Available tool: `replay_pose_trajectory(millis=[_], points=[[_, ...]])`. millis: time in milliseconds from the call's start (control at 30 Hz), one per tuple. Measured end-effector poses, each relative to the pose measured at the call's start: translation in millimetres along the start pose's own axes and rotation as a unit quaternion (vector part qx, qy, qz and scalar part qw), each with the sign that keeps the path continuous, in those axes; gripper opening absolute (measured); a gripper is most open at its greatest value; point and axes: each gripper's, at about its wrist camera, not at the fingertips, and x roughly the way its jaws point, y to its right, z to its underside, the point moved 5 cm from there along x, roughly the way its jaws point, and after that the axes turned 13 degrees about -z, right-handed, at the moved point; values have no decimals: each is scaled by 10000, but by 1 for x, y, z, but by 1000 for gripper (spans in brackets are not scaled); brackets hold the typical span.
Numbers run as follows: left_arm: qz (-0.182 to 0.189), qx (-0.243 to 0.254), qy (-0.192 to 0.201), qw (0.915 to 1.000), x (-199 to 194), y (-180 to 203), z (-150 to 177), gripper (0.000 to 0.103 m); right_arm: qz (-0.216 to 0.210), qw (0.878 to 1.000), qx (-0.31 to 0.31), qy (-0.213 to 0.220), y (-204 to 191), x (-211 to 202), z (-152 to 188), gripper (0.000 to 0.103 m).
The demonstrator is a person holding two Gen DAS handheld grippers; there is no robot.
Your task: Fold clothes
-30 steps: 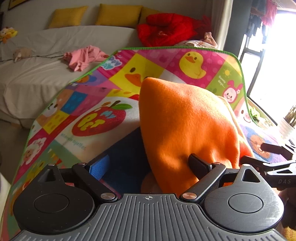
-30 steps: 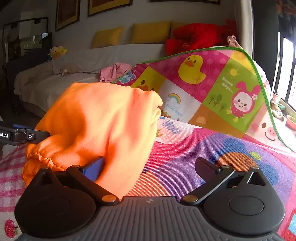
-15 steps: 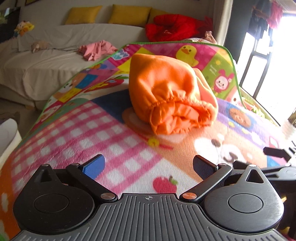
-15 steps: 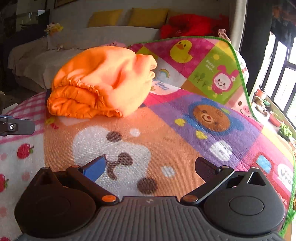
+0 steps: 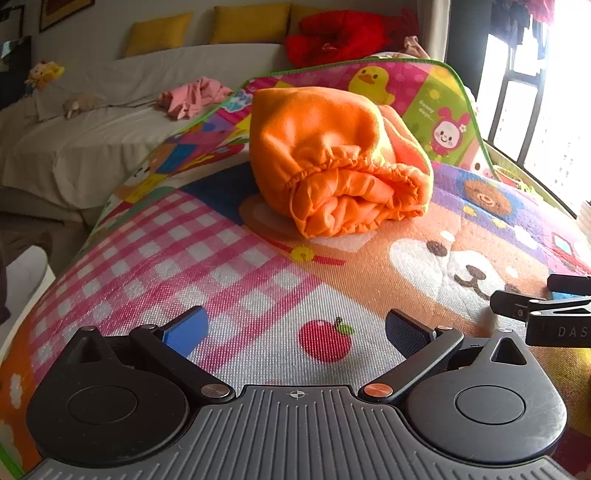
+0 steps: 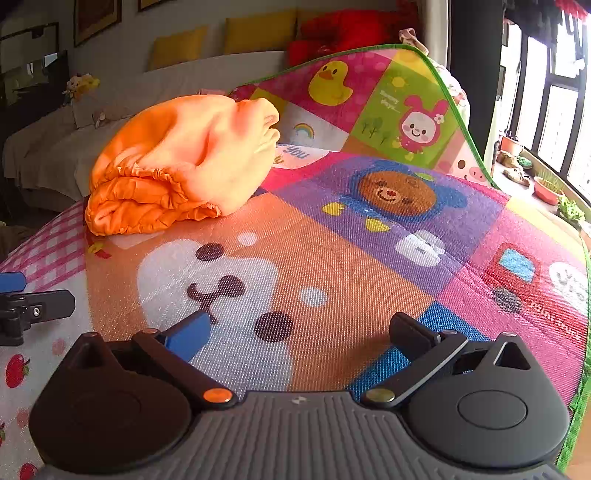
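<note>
A folded orange garment with an elastic hem lies in a rounded bundle on the colourful cartoon play mat. It also shows in the right wrist view at upper left. My left gripper is open and empty, low over the mat, well short of the bundle. My right gripper is open and empty, over the bear print, to the right of the bundle. The right gripper's tip shows in the left wrist view at the right edge.
A sofa with a grey cover stands behind the mat with a pink garment, yellow cushions and a red garment. The mat's far end curls up. Windows are at right.
Both grippers have let go of the orange garment and pulled back from it. The bundle now rests on the mat, farther from both cameras.
</note>
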Motion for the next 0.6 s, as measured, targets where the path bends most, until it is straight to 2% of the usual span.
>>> replay_pose_trajectory(millis=[600], points=[[-18,39,-7,10000,1,0,0,103,-6,10000,7,2,0,1,1,103]])
